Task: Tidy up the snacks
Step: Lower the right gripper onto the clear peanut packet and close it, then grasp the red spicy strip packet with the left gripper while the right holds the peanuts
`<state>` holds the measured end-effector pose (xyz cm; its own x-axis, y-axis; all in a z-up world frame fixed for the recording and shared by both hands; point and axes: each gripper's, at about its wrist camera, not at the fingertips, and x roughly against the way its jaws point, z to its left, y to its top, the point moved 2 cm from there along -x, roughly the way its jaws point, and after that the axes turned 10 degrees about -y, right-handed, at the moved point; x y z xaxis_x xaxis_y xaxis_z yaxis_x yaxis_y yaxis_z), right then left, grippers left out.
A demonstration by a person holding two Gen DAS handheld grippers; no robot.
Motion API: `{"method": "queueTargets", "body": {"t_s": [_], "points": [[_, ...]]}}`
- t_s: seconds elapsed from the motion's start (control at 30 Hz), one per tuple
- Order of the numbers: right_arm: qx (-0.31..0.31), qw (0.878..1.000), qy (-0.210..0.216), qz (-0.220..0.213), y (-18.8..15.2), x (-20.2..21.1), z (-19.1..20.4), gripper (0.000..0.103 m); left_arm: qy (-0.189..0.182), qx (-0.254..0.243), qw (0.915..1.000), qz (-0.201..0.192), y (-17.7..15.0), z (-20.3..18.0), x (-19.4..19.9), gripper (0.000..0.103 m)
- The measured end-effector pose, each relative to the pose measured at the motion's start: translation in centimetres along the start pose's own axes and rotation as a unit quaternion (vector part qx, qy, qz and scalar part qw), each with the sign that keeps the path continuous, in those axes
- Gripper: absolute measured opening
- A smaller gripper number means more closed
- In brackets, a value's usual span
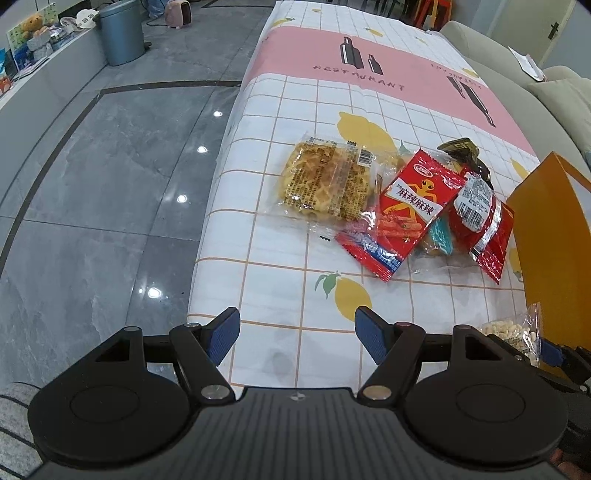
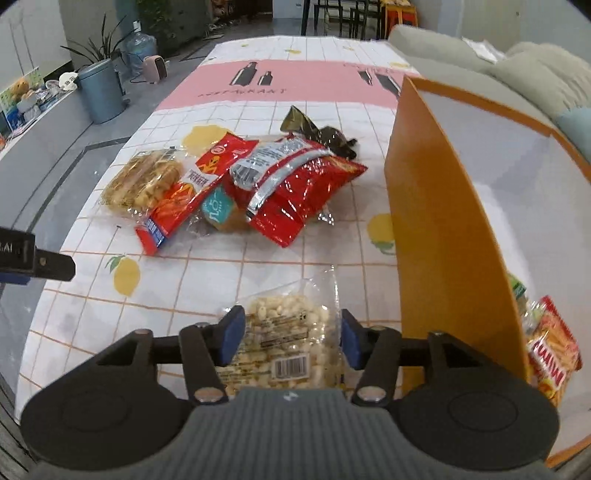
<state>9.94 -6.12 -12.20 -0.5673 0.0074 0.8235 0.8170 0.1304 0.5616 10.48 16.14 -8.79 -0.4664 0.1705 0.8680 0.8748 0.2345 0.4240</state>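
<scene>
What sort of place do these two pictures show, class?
Probably a home living room: a sofa beside the cloth-covered table, a tiled floor with a pedal bin, and dining chairs behind.

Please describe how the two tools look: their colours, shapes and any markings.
Both match. The left tool and right tool each have a ribbed grey-black body, two round black discs, black linkage arms with silver pivot pins, and two fingers with textured blue pads. A small round emblem sits at the body's centre. No cables show.
</scene>
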Motion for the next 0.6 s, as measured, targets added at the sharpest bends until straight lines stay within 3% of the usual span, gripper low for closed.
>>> {"method": "queueTargets", "body": {"t_s": [0.17,0.4,0.6], "points": [[-0.02,0.999,0.028,0.025,-0.2,-0.4,-0.5,0.058,0.002,-0.008,1.0,0.001,-0.1,-0.3,-0.1,0.084],[-0.013,0.999,0.029,0.032,0.0,-0.4,-0.3,0.058,0.005,-0.017,0.9998,0.003,-0.3,-0.7,-0.3,0.084],[-0.018,0.999,0.049,-0.007,0.1,1.0,-0.5,0.031,-0.001,-0.027,0.9995,-0.017,-0.1,-1.2,0.2,0.084]]}}
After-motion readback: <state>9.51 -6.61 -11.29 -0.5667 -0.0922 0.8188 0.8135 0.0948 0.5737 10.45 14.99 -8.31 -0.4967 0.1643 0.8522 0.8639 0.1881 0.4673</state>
